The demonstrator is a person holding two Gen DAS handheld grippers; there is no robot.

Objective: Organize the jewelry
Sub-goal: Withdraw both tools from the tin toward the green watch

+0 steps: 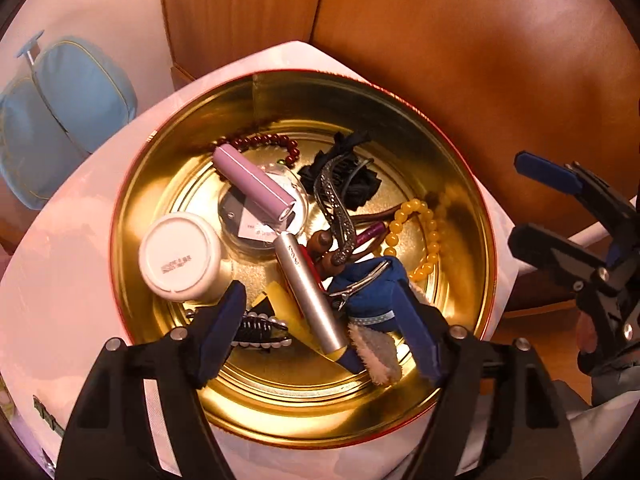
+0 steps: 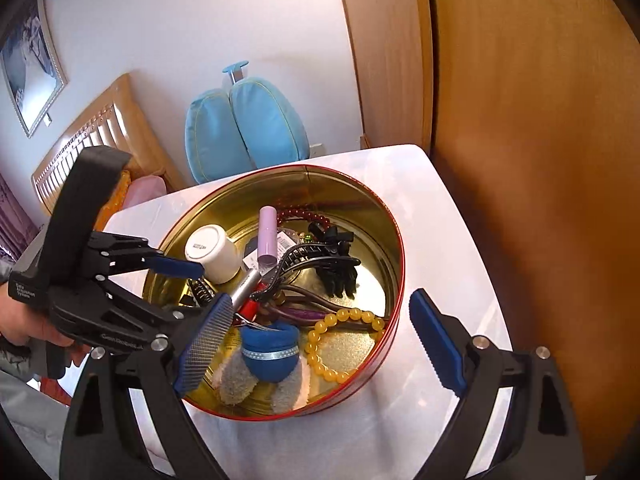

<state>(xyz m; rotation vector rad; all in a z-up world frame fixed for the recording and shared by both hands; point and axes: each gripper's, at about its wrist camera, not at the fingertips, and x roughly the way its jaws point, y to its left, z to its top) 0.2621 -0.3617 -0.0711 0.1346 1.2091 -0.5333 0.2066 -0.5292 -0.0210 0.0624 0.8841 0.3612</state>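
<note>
A round gold tin (image 1: 460,168) with a red outside stands on a white table top (image 2: 440,208). In it lie a yellow bead bracelet (image 1: 430,236), a dark red bead bracelet (image 1: 272,142), a pink tube (image 1: 252,180), a white jar (image 1: 180,258), a silver tube (image 1: 310,292), hair clips and a blue fabric piece (image 2: 270,352). My left gripper (image 1: 320,332) hangs open over the tin's near side, its fingers either side of the silver tube without touching it. Over the tin's near rim my right gripper (image 2: 322,344) stands wide open, holding nothing.
A wooden wardrobe (image 2: 520,160) rises right behind the table. A light blue padded bag (image 2: 244,128) leans against the white wall. A wooden headboard (image 2: 92,136) is at the far left. A person's hand (image 2: 24,324) holds the left gripper's handle.
</note>
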